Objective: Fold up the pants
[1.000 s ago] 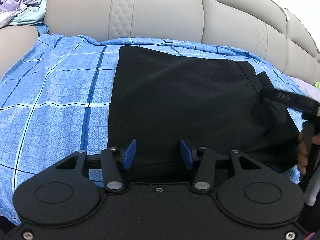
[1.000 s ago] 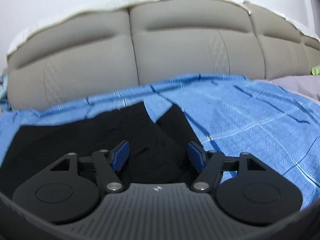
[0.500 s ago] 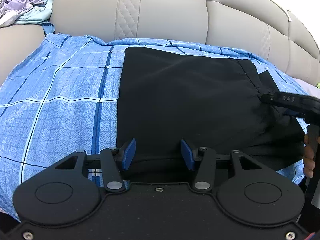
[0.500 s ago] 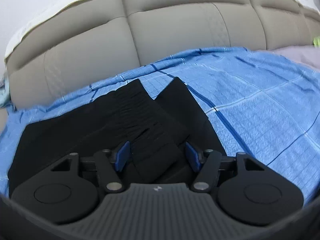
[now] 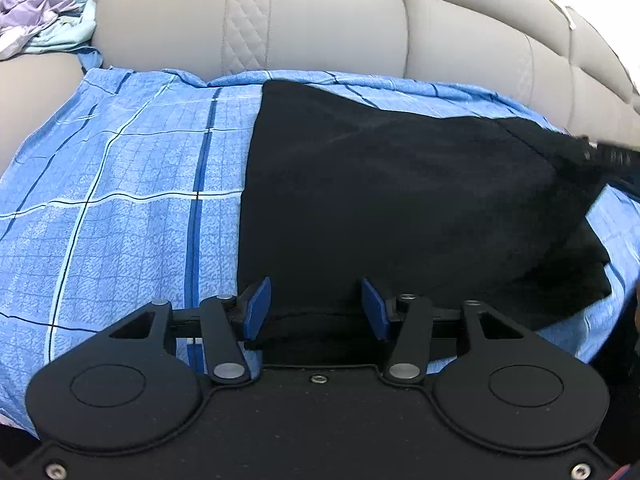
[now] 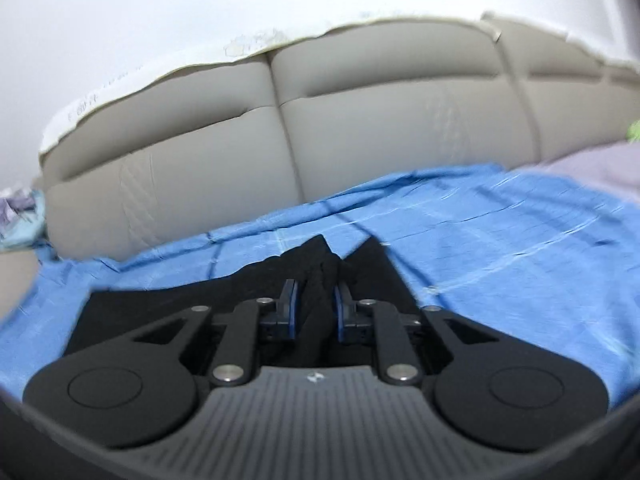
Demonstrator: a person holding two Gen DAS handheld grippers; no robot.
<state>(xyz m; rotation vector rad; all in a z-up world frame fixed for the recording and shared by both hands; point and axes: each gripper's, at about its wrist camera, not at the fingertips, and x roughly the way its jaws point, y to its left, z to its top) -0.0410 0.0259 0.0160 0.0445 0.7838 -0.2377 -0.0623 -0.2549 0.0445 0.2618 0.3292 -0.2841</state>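
Black pants (image 5: 400, 200) lie on a blue plaid sheet (image 5: 120, 200) over a sofa. My left gripper (image 5: 316, 308) is open, its blue pads either side of the pants' near edge. My right gripper (image 6: 316, 300) is shut on a bunched fold of the pants (image 6: 320, 276) and lifts that end off the sheet. In the left wrist view the right gripper (image 5: 608, 156) shows at the far right, pulling the pants' right end up.
The beige sofa backrest (image 5: 320, 28) rises behind the sheet. A pile of loose clothes (image 5: 40, 24) sits on the sofa at the far left. A pale purple cloth (image 6: 592, 164) lies at the right beyond the sheet.
My right gripper has closed on the pants' right end and raised it. The left gripper has stayed open at the near edge, with the view shifted slightly.
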